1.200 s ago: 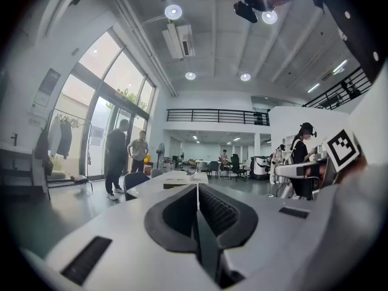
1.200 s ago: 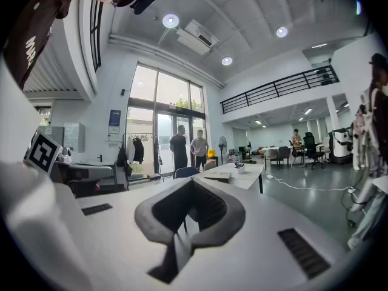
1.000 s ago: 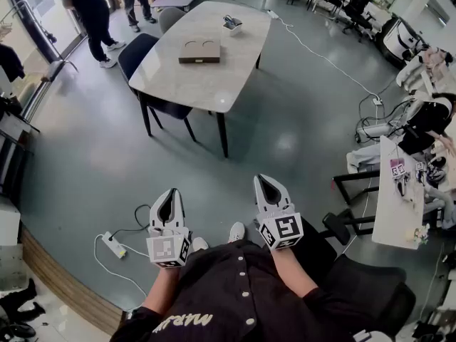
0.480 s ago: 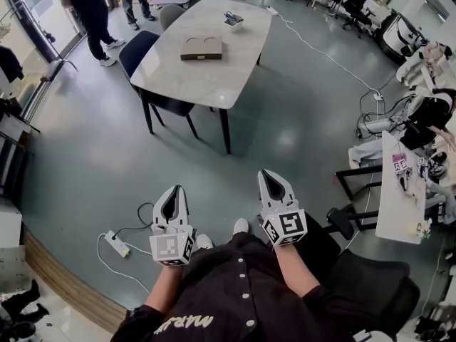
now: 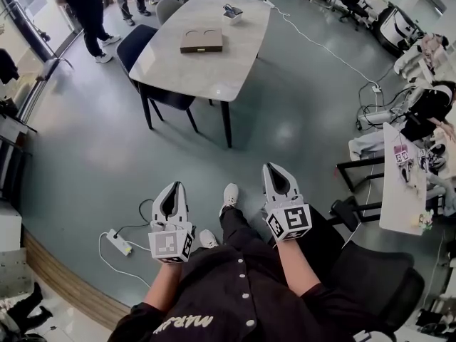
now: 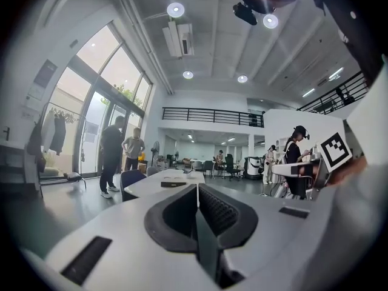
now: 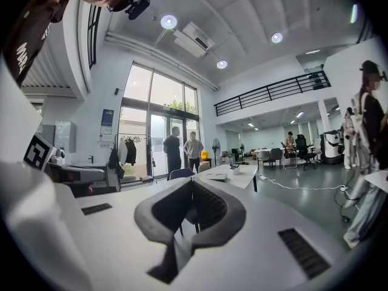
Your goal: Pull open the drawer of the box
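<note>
The box [image 5: 201, 40] is a flat brown one with two round hollows in its top, lying near the middle of the table [image 5: 206, 73], towards the far half. No handle or drawer front can be made out from here, so the drawer's side cannot be told. At the table's far end stands a small white container [image 5: 232, 13]. A dark blue chair [image 5: 140, 45] is tucked against the table's left side, and two people stand beyond the table's far left corner. On the floor, well short of the table's near end, lies a power strip [image 5: 115, 244].

The left gripper [image 5: 174, 187] and the right gripper [image 5: 271, 167] hang at waist height, well apart from the table and pointing roughly towards it. Both have their jaws pressed together with nothing between them.

The step in hand looks like the approach. To do it well, I would come to the side where the drawer front faces, open one gripper before reaching in, and steady the box with the other so it doesn't slide across the smooth top when the drawer is pulled straight out.

The black shirt [image 5: 235, 298] bears pale lettering that seems to begin "MAR"; the rest is unclear. Each gripper cube shows only square markers, and the box carries no readable label
</note>
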Available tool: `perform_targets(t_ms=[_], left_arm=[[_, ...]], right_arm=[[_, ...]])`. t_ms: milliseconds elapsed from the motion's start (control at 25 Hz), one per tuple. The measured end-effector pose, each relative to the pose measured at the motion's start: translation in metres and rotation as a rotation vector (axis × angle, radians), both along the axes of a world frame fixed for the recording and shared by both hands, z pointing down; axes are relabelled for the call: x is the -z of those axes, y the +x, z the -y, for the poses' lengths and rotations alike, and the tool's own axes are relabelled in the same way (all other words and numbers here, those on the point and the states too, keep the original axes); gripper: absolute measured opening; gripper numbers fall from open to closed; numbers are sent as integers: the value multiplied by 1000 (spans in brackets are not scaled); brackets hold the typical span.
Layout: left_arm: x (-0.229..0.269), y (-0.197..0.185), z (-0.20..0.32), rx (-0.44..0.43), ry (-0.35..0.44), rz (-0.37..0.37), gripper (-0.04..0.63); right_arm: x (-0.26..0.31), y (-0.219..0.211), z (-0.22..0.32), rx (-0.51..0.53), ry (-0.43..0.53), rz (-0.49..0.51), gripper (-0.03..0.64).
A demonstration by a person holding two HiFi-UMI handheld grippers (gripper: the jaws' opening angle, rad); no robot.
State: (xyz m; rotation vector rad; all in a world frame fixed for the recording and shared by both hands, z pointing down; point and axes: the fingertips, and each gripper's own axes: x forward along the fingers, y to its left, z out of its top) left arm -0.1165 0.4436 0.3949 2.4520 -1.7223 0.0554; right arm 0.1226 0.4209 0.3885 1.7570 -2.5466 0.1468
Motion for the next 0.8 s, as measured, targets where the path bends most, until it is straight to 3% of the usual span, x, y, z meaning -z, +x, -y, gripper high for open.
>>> perform_targets(t_ms=[400,800], left_arm=[[3,0,78,21,17,9,18],[-6,19,178,40,-19,11,18]], right_arm=[[-8,5,78,-8,-15,3,-3],[-11,27,179,10,-29,9,-3]])
